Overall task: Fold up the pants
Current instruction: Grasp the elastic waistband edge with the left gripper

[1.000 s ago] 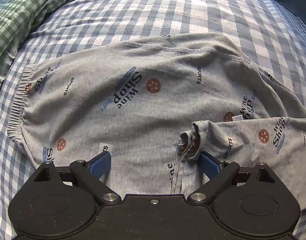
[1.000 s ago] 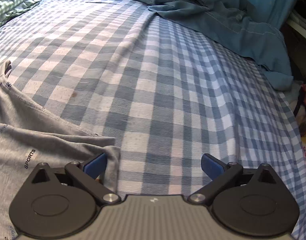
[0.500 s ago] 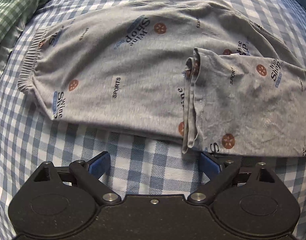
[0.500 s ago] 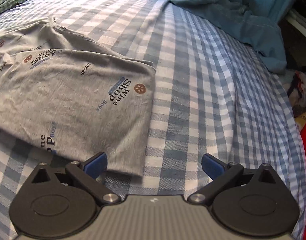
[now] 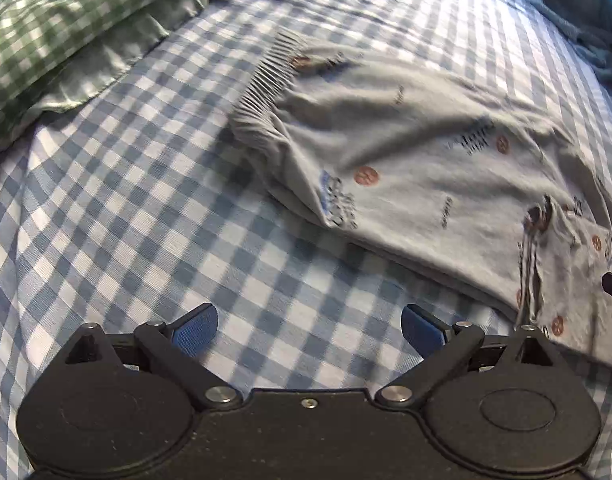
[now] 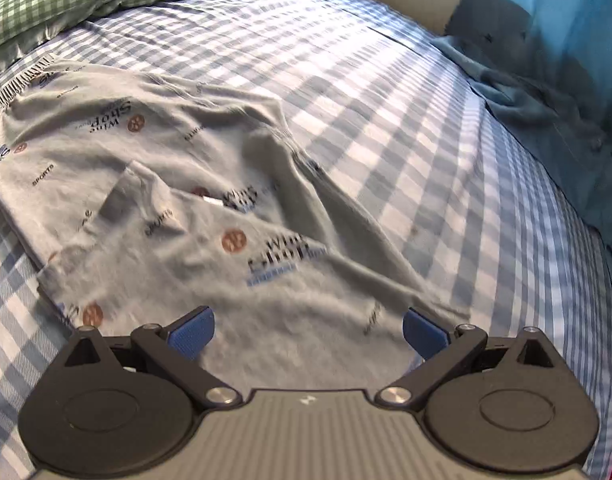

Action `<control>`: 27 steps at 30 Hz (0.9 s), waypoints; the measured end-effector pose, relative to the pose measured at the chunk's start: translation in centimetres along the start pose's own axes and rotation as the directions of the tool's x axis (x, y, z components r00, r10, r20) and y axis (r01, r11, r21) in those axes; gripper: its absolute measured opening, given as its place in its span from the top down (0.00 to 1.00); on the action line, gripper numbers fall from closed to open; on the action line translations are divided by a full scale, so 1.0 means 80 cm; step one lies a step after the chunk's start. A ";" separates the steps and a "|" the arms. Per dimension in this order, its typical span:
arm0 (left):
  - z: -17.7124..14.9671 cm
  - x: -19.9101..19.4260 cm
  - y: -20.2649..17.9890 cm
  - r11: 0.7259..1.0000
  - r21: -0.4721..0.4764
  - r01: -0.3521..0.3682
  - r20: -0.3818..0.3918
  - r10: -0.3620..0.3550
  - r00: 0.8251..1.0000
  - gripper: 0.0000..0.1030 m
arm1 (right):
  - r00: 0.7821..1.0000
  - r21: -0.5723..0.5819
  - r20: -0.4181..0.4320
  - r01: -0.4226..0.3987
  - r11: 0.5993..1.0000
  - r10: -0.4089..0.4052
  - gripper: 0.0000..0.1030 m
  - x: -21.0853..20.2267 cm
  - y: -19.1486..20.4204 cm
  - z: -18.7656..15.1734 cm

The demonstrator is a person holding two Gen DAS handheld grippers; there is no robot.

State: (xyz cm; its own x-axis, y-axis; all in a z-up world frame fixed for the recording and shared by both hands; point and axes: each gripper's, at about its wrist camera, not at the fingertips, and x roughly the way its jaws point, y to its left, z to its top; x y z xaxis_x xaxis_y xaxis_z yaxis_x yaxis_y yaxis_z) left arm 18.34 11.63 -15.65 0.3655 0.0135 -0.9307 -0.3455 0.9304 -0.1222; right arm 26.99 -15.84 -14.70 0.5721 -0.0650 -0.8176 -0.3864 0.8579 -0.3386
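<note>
Grey printed pants (image 6: 209,200) lay half-folded on the checked sheet (image 5: 145,220), so left gripper (image 5: 309,330) and right gripper (image 6: 308,330) hung apart, empty.

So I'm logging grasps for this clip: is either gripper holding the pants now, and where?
Nothing is held. The left gripper is open over bare bedsheet; the right gripper is open above the grey pants.

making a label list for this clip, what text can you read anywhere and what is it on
"SPORTS": small dark print on the grey pants, right wrist view.
"Wine Shop": larger print on the same pants, upside down and partly smeared.
Small blue banner under that logo: too blurred to read.
Left wrist view prints: all motion-blurred, unreadable.
No text on the checked sheet or either tool.
</note>
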 end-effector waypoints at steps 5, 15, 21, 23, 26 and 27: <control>0.026 0.000 0.052 0.997 -0.066 0.045 0.130 -0.036 0.991 0.05 | 0.999 -0.015 0.035 0.037 0.999 -0.036 0.00 0.040 0.005 0.083; 0.095 0.030 0.077 0.994 -0.049 0.101 0.199 -0.089 0.976 0.06 | 0.990 0.126 -0.118 0.092 0.988 -0.077 0.00 0.145 -0.003 0.167; 0.101 0.041 0.075 0.990 -0.038 0.133 0.198 -0.123 0.972 0.06 | 0.994 0.179 -0.019 0.110 0.978 -0.108 0.00 0.095 -0.008 0.137; 0.098 0.039 0.075 0.989 -0.027 0.145 0.214 -0.136 0.967 0.06 | 0.993 0.211 0.013 0.112 0.971 -0.117 0.00 0.064 -0.002 0.112; 0.094 0.039 0.079 0.986 -0.023 0.168 0.227 -0.158 0.961 0.07 | 0.992 0.252 0.031 0.110 0.961 -0.122 0.00 0.025 0.017 0.069; 0.093 0.039 0.081 0.984 -0.032 0.174 0.233 -0.162 0.959 0.08 | 0.992 0.260 0.029 0.113 0.959 -0.125 0.00 0.012 0.026 0.053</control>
State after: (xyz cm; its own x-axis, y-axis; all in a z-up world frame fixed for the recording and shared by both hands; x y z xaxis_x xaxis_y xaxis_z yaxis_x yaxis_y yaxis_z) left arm 23.69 20.47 -16.77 0.6079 -0.0529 -0.7922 -0.3036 0.9065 -0.2935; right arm 29.85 -11.95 -14.22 0.6367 -0.1570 -0.7549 -0.1172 0.9480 -0.2960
